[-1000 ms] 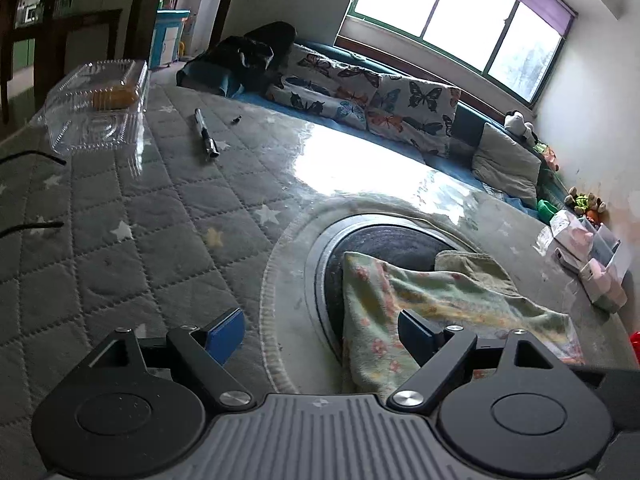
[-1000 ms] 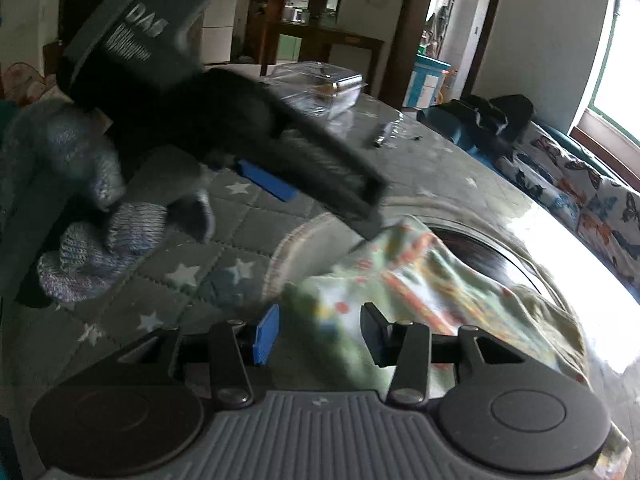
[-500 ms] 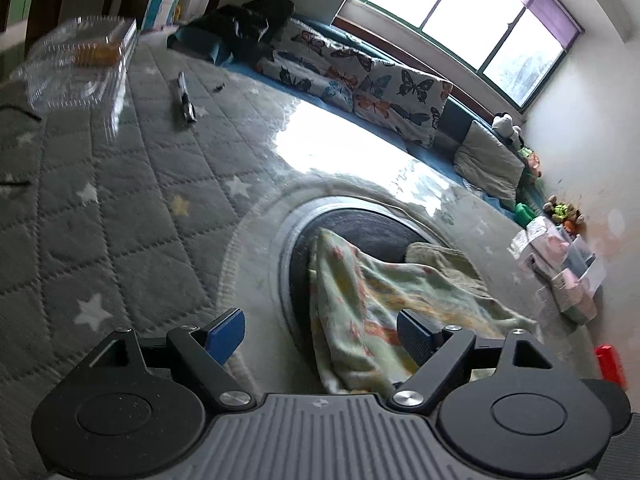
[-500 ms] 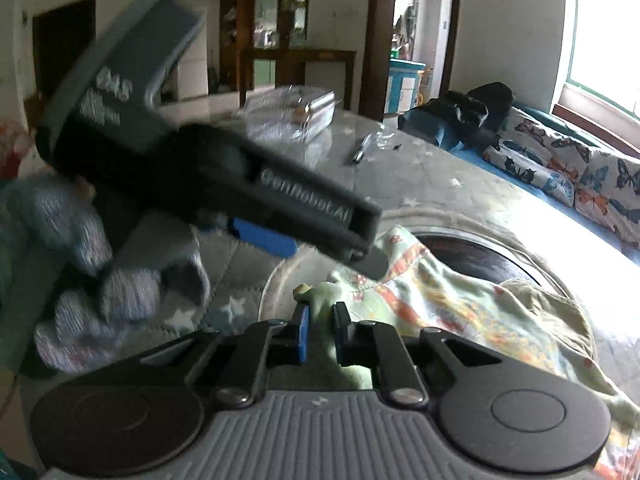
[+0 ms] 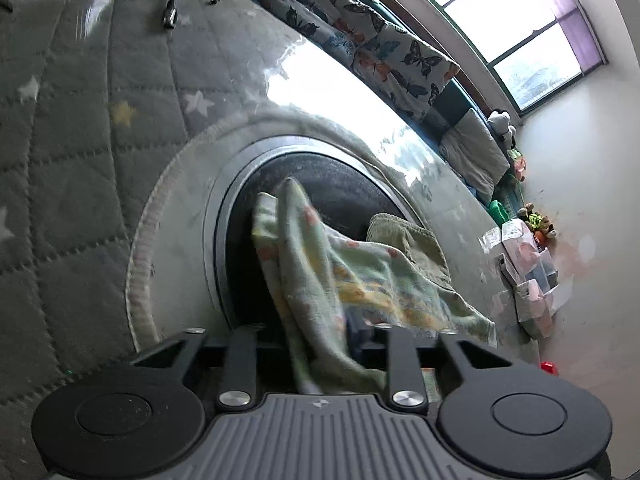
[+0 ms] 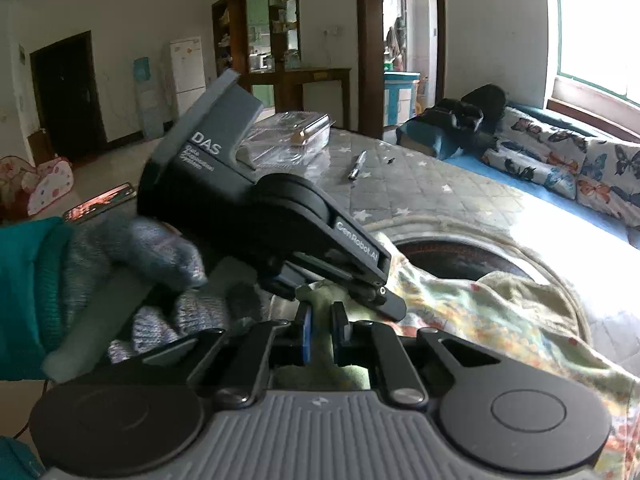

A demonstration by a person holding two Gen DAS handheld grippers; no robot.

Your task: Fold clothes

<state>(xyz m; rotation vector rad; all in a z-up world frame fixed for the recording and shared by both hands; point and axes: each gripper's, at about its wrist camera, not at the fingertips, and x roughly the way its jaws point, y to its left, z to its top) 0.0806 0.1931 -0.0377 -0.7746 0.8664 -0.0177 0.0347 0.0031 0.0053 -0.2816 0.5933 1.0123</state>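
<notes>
The floral garment [image 5: 360, 280] lies across the dark round inset [image 5: 320, 184] in the quilted bench [image 5: 80, 200], its length running away and rightward from both grippers. The left gripper [image 5: 320, 344] is closing with a raised fold between its jaws; the right gripper [image 6: 320, 328], just beside it, is clamped on the near edge. A clear plastic box [image 6: 288, 136] at the far end holds something small and brownish.
</notes>
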